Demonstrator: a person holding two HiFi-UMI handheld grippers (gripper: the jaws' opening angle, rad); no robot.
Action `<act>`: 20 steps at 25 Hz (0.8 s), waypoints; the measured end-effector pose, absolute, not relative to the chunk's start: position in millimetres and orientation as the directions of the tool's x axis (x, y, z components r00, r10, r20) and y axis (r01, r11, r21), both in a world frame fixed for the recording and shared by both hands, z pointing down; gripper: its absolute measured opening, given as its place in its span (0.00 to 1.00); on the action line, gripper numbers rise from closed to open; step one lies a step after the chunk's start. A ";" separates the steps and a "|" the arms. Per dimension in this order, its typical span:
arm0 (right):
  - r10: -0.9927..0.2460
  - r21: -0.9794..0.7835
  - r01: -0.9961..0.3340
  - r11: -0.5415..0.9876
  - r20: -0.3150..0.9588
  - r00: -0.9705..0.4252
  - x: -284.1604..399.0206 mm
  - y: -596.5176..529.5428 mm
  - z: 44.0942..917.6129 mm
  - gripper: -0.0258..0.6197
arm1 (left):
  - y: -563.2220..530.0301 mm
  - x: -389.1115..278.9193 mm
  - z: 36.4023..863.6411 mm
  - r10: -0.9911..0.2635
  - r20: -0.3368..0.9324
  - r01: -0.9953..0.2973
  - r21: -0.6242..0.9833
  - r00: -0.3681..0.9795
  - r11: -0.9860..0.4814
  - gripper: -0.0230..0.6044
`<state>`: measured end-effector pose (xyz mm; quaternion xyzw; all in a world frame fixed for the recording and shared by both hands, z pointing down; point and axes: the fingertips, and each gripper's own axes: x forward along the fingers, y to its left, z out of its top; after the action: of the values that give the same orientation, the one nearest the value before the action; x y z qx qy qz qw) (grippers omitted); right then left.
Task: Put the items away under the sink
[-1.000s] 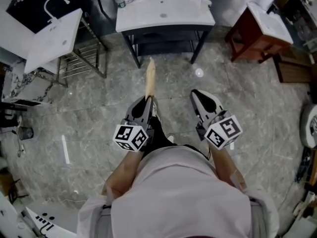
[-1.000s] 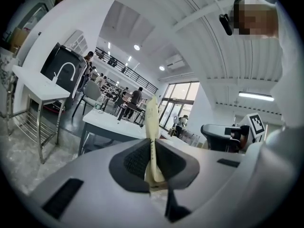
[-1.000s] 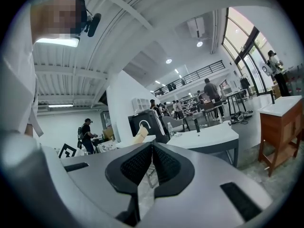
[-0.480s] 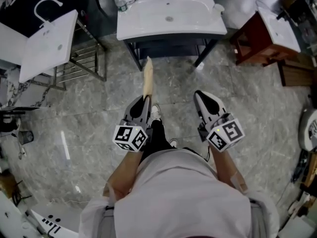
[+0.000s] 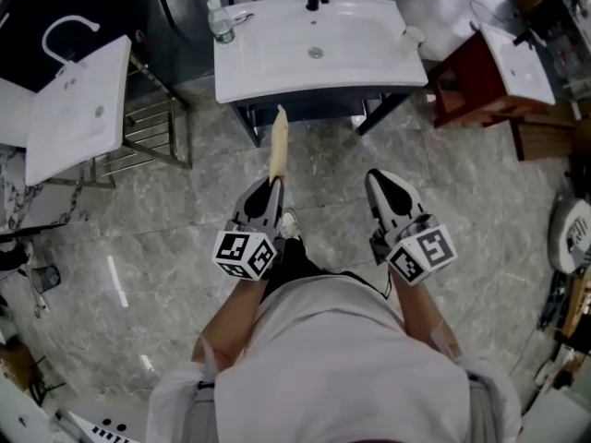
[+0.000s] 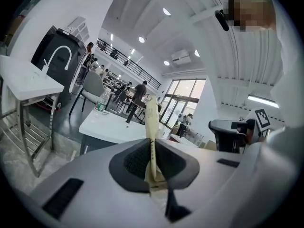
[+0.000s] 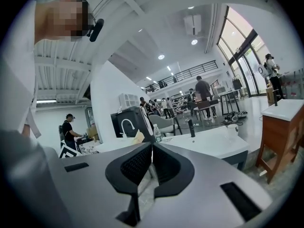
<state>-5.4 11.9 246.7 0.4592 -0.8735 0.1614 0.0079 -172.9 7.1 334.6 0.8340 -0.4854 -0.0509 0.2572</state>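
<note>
Left hand-held gripper [image 5: 271,187] — clamping the near end of a long, flat, pale tan stick [image 5: 278,144]. The stick is pointing ahead at the white sink [image 5: 314,53]. Right hand-held gripper [image 5: 380,175] — jaws pressing together, carrying nothing. Both are hovering over the marble floor [image 5: 166,238]. A plastic bottle [image 5: 219,21] is standing at the sink's left edge.

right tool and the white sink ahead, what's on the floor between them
Nothing: the head view shows only bare grey stone floor between the right tool and the sink.
</note>
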 end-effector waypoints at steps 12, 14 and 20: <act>-0.820 -0.258 -0.837 0.482 0.203 -0.535 -24.7 -31.0 248.0 0.09 | -40.9 -190.4 365.2 -0.798 0.210 -0.759 0.512 0.564 -0.402 0.08; -0.824 -0.258 -0.841 0.476 0.203 -0.529 -24.5 -35.7 246.2 0.09 | -44.8 -189.2 367.9 -0.791 0.216 -0.754 0.517 0.573 -0.405 0.08; -0.840 -0.297 -0.840 0.455 0.170 -0.515 -16.4 -48.8 238.7 0.09 | -53.0 -177.5 370.3 -0.772 0.220 -0.737 0.532 0.596 -0.417 0.08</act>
<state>-16.4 -48.8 238.7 0.4924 -0.8529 0.1737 -0.0008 -177.5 -53.0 370.3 0.8411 -0.4487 -0.0294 0.3005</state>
